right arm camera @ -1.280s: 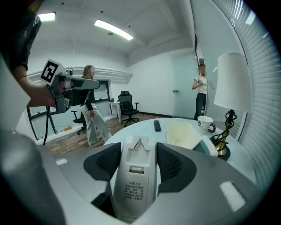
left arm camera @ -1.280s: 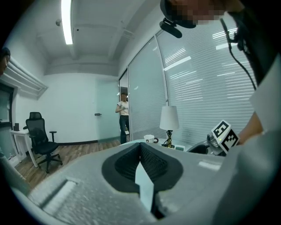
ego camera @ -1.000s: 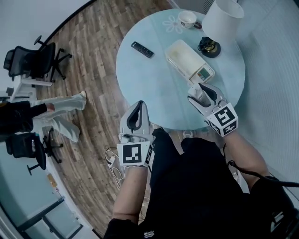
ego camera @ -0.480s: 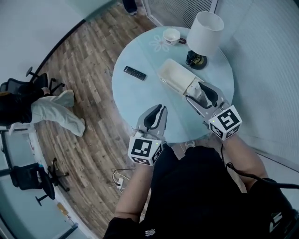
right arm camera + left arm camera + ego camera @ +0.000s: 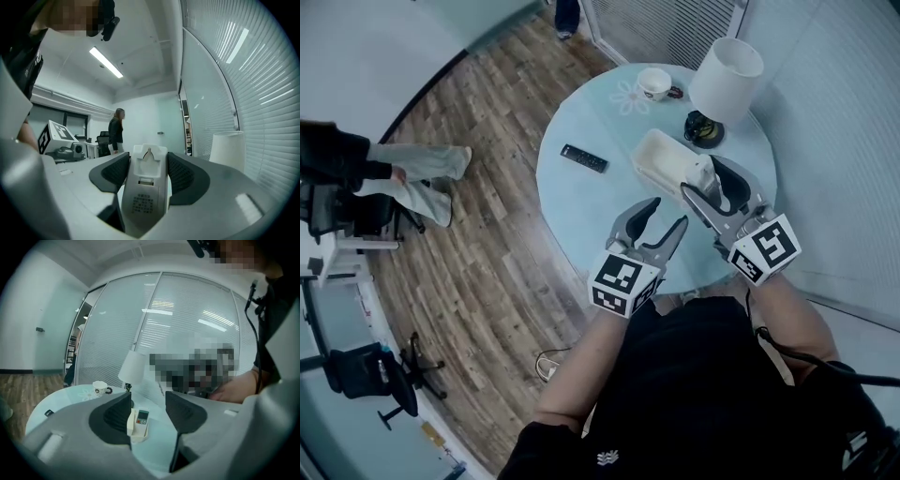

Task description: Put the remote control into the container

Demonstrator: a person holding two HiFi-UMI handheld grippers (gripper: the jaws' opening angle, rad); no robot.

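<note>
A white remote control (image 5: 146, 187) stands between the jaws of my right gripper (image 5: 149, 160), back side toward the camera, and the pads press on it. In the head view that right gripper (image 5: 703, 176) hovers over the near end of the white container (image 5: 661, 157) on the round glass table (image 5: 581, 202). Another white remote with a small display (image 5: 142, 418) lies inside the container (image 5: 133, 430). My left gripper (image 5: 667, 214) is over the table's near part; its jaws have just been opening and hold nothing. A black remote (image 5: 583, 158) lies left of the container.
A white lamp (image 5: 724, 70) and a white cup (image 5: 654, 82) stand at the table's far side. The glass wall with blinds (image 5: 154, 324) runs behind the table. A person (image 5: 356, 169) stands on the wooden floor at left, near an office chair (image 5: 370, 370).
My left gripper swung from the table's near edge to over the table and its jaws opened wide. My right gripper rose with the white remote still in it.
</note>
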